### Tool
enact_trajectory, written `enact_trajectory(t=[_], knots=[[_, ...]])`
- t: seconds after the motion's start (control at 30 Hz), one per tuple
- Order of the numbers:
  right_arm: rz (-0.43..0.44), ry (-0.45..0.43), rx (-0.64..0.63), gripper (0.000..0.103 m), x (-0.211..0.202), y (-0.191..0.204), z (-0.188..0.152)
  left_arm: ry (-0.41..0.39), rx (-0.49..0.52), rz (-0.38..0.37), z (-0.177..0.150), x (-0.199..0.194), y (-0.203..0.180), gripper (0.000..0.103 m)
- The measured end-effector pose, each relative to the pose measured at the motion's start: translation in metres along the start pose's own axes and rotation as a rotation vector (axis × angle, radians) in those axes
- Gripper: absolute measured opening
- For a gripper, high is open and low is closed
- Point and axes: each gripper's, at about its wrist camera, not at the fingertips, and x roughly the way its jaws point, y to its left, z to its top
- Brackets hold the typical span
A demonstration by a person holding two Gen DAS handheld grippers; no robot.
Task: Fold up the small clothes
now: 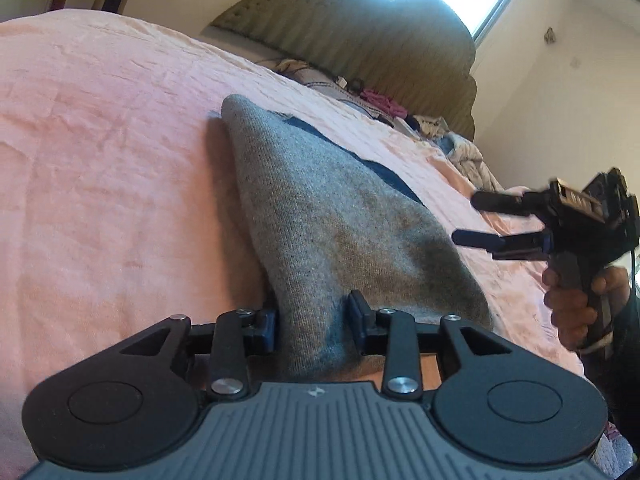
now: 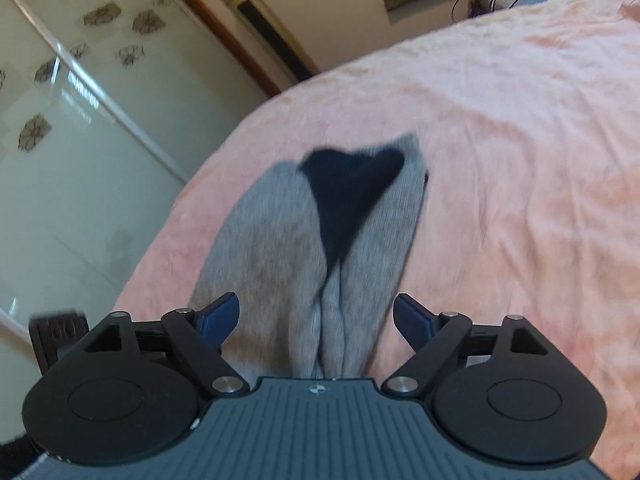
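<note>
Right at your left gripper point(image 1: 314, 320), a bunched edge of the grey knit garment point(image 1: 320, 216) sits pinched between the two blue pads, the jaws drawn in close on the cloth. From that grip the garment runs away across the pink bedspread point(image 1: 100, 160), narrowing to a rounded tip, with a dark navy strip showing along its far edge.

Your right gripper point(image 1: 476, 220) shows in the left wrist view off to the garment's right side, above the bedspread, its fingers spread and holding nothing; your right hand point(image 1: 576, 300) is wrapped round its handle.

In the right wrist view, the right gripper point(image 2: 316, 314) has its jaws wide apart. The grey knit garment point(image 2: 280, 240) passes between the blue pads there, but neither pad touches it. The cloth is gathered into lengthwise folds near the gripper and opens out further off, where a dark navy patch shows in a triangular shape. This view is somewhat blurred.

A padded headboard point(image 1: 360, 40) stands at the far end of the bed, with a heap of mixed clothes point(image 1: 380, 104) in front of it. A glossy patterned wardrobe door point(image 2: 80, 120) lies beyond the bed's edge.
</note>
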Motion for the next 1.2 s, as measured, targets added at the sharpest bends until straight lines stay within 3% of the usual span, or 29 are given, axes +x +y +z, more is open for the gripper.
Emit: enact_trajectory(t=[0.1, 0.2, 0.23, 0.27, 0.37, 0.43, 0.47, 0.5, 0.6, 0.63, 0.67, 0.8, 0.9, 1.13, 1.2], knots=[[-0.009, 0.000, 0.041, 0.070, 0.027, -0.005, 0.035, 0.004, 0.039, -0.002, 0.001, 0.000, -0.005, 0.044], [-0.085, 0.098, 0.078, 0.057, 0.077, -0.012, 0.053, 0.005, 0.047, -0.024, 0.002, 0.001, -0.005, 0.051], [-0.116, 0.133, 0.073, 0.033, 0.093, -0.013, 0.054, 0.004, 0.046, -0.028, 0.001, 0.001, -0.004, 0.051], [-0.118, 0.149, 0.040, 0.022, 0.103, -0.009, 0.055, 0.004, 0.045, -0.031, 0.001, 0.000, -0.004, 0.052], [-0.091, 0.061, -0.100, 0.013, 0.095, 0.006, 0.064, 0.002, 0.046, -0.034, 0.000, -0.001, -0.004, 0.054], [-0.202, 0.104, -0.063, 0.010, 0.108, -0.018, 0.067, 0.003, 0.049, -0.051, 0.000, 0.000, -0.003, 0.060], [-0.197, 0.106, -0.075, 0.008, 0.111, -0.026, 0.061, 0.005, 0.053, -0.061, -0.001, 0.000, -0.004, 0.065], [-0.175, 0.092, -0.072, 0.009, 0.105, -0.026, 0.057, 0.006, 0.057, -0.064, -0.001, 0.000, -0.004, 0.066], [-0.102, 0.043, 0.025, 0.033, 0.077, -0.025, 0.048, 0.004, 0.072, -0.037, -0.001, -0.001, -0.008, 0.066], [-0.074, 0.002, 0.041, 0.045, 0.059, -0.023, 0.041, 0.003, 0.096, 0.013, -0.002, -0.004, -0.014, 0.066], [-0.054, -0.027, 0.052, 0.049, 0.045, -0.021, 0.033, 0.008, 0.127, 0.071, -0.003, -0.008, -0.022, 0.067], [-0.005, 0.049, 0.015, 0.050, 0.007, -0.007, -0.007, -0.025, 0.243, 0.195, -0.020, -0.031, -0.040, 0.069], [-0.024, 0.086, -0.016, 0.050, -0.008, 0.000, -0.032, 0.029, 0.307, 0.251, -0.024, -0.033, -0.046, 0.069], [-0.028, 0.129, -0.077, 0.050, -0.002, 0.017, -0.050, -0.031, 0.269, 0.341, -0.007, -0.033, -0.044, 0.068], [-0.047, 0.162, -0.092, 0.049, 0.011, 0.018, -0.051, -0.031, 0.276, 0.345, -0.007, -0.025, -0.048, 0.060]])
